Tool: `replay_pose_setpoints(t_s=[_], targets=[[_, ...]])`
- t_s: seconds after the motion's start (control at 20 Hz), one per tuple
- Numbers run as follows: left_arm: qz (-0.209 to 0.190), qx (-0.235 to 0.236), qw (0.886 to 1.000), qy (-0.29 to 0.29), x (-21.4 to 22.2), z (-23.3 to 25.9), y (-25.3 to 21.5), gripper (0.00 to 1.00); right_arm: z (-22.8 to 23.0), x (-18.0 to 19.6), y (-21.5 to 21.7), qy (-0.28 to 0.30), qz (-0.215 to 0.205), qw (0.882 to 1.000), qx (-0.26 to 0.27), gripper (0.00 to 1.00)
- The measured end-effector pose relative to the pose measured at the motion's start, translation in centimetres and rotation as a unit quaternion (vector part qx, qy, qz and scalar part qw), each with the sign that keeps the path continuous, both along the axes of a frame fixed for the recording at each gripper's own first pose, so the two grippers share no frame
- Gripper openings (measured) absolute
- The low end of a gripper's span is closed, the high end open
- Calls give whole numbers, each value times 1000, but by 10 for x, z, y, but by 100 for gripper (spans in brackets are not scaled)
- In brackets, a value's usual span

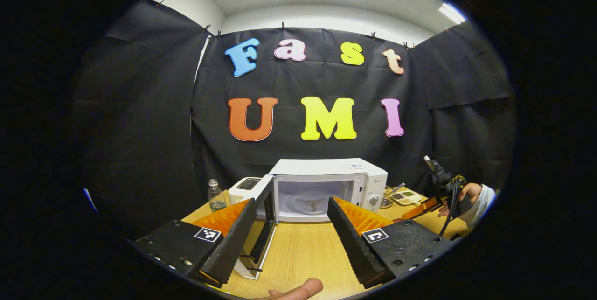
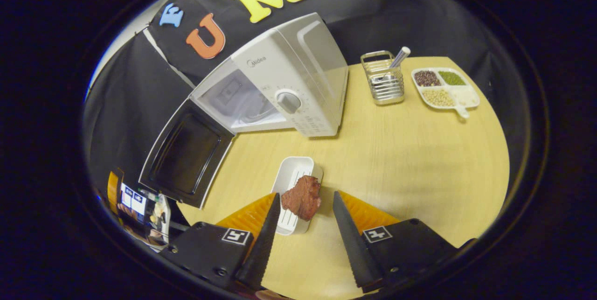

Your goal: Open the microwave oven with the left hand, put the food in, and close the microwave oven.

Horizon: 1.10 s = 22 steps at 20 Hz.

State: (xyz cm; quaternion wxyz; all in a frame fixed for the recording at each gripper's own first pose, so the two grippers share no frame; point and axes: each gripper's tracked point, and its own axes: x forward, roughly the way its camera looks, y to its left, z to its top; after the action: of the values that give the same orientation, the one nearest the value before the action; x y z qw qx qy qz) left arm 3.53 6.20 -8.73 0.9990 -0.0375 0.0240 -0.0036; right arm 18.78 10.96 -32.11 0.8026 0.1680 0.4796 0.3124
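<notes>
- Nearest the lens in the right gripper view: right gripper [image 2: 303,218], fingers spread wide and holding nothing, hanging above the piece of food [image 2: 302,197], which sits in the gap between the two fingers without touching either.
- Largest thing on the bench [image 2: 419,160]: white microwave oven [image 2: 280,85], door [image 2: 186,155] swung fully open toward the near-left, cavity bare with the turntable [image 1: 310,203] visible inside.
- Left gripper [image 1: 291,225] also spread and empty, aimed straight at the open cavity, door edge just beside its left finger.
- White tray [image 2: 291,183] under the food, long axis running from the right gripper away toward the oven front; food, reddish-brown and lumpy, on the tray's near-right end.
- Judged next move: close the right gripper's fingers on the food, then carry it up and left into the cavity. Right gripper far nearer the food than the left, so likely the one to carry it.
- Behind, well apart from the work: wire utensil holder [image 2: 383,78], divided dish of grains [image 2: 445,87], toaster [image 1: 245,188], small bottle [image 1: 215,196].
</notes>
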Motion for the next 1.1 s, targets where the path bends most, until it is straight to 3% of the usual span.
replay_pose_setpoints(t_s=[0.05, 0.1, 0.15, 0.25, 0.45, 0.65, 0.9, 1.1], targets=[[-7, -4, 1000, 0, 0, 0, -4, 94, -7, -2, 3, 18, 4, 1000, 5, 53], [-5, -5, 1000, 0, 1, 0, -2, 94, -13, -4, 6, 35, 6, 999, 10, 61], [-2, -4, 1000, 1, 2, -2, 1, 94, -16, -7, 8, 50, 14, 999, 15, 39], [-1, -2, 1000, 7, 2, -8, 3, 94, -10, -8, 13, 44, 9, 999, 25, 12], [10, 10, 1000, 17, 0, -18, 12, 94, 11, -18, 8, -46, 11, 998, -40, 10], [8, 12, 1000, 9, -7, -18, 16, 94, 48, -39, 15, -157, 19, 982, -108, 11], [2, 6, 1000, -1, -14, -14, 16, 94, 84, -58, 39, -282, 7, 943, -179, 11], [6, -8, 1000, 8, -19, -17, 23, 94, 99, -66, 83, -362, 6, 910, -203, 11]])
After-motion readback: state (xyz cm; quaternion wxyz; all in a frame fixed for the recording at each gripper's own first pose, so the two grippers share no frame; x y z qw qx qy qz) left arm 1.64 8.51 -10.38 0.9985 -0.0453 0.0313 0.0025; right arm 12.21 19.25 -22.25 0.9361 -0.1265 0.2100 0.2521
